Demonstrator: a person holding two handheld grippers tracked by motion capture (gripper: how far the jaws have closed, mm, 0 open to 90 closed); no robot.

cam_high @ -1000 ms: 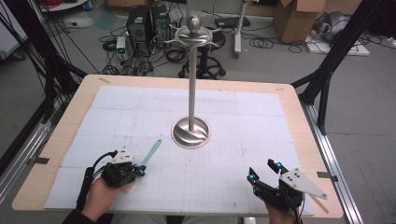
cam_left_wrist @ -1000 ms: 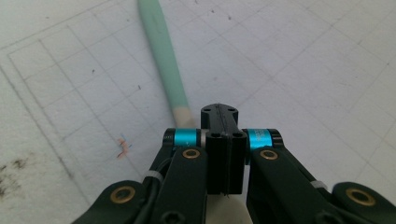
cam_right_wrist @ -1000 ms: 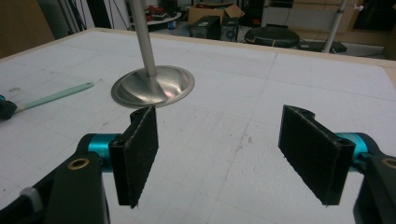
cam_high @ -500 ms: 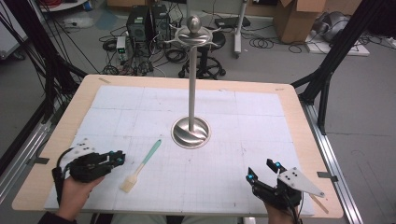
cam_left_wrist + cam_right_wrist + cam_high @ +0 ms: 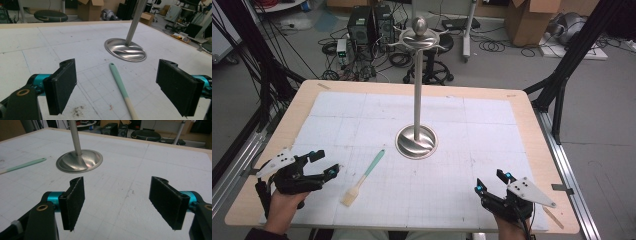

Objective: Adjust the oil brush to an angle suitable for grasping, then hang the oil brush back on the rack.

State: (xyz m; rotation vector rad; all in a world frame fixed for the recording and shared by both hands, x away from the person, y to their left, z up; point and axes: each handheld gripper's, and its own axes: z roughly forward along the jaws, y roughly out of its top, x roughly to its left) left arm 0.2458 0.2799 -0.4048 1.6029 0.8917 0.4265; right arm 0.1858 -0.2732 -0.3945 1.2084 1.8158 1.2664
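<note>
At the lower left of the high view, the left claw (image 5: 324, 162) sits spread apart and empty — the brush (image 5: 362, 178) lies flat on the tabletop (image 5: 522, 107) just beside it. Right claw (image 5: 491, 181) — apart too, lower right.

The stand (image 5: 417, 140) is on the mat (image 5: 492, 125) near the table's (image 5: 299, 107) middle. The brush (image 5: 362, 177) lies on the mat to the near left of the stand, its handle end toward the stand, apart from it. The left gripper (image 5: 326, 164) is further left of the stand, beside the brush; the right gripper (image 5: 492, 181) is to the stand's near right, well apart.
</note>
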